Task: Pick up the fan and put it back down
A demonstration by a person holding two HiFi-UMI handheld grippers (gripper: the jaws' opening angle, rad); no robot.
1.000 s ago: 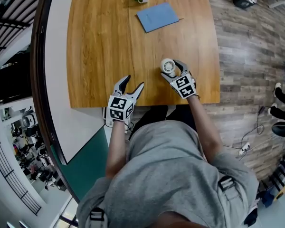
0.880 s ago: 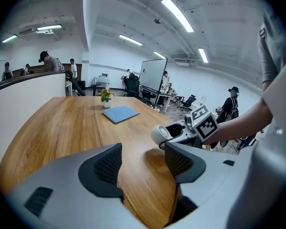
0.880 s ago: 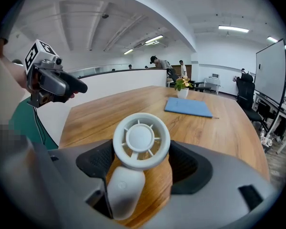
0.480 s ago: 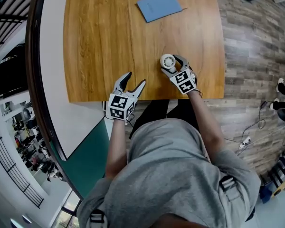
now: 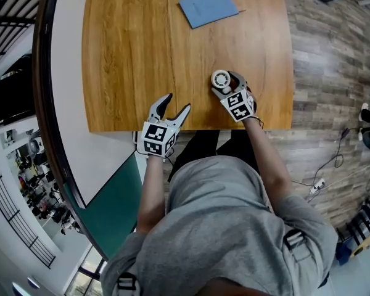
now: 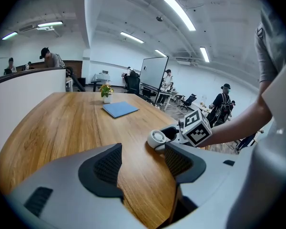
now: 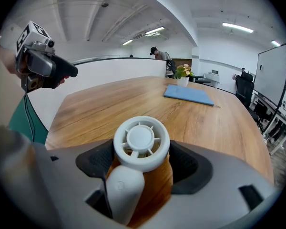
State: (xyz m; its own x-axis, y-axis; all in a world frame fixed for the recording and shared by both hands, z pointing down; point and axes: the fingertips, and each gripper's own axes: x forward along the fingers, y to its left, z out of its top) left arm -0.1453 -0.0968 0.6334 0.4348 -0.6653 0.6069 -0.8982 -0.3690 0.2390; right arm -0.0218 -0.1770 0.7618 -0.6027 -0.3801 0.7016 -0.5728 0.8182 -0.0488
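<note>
Both jaws of the right gripper (image 7: 142,162) sit drawn in on the round head of the fan (image 7: 141,138), one pad against each side of its white ring, so the grip looks closed and firm. Compared with a second ago the jaws have narrowed from a looser straddle to this snug hold, while the fan has barely shifted on the table (image 5: 129,54). I judge that the grasp is made and the lift is next; whether the fan has already left the wood I cannot tell, though from the left gripper view it seems to rest on it or just above.

Its long axis runs along the gripper's own line: the handle lies back between the jaws toward the gripper body, and the head sits out at the fingertips. The grille faces upward, tipped a little back toward the gripper.

Farther out, a blue notebook (image 5: 208,7) lies well ahead of the gripper and slightly to its right, with a small potted plant (image 7: 183,72) beyond it. Off to the gripper's left, the left gripper (image 6: 143,162) hangs with jaws wide apart, only bare wood between them.
</note>
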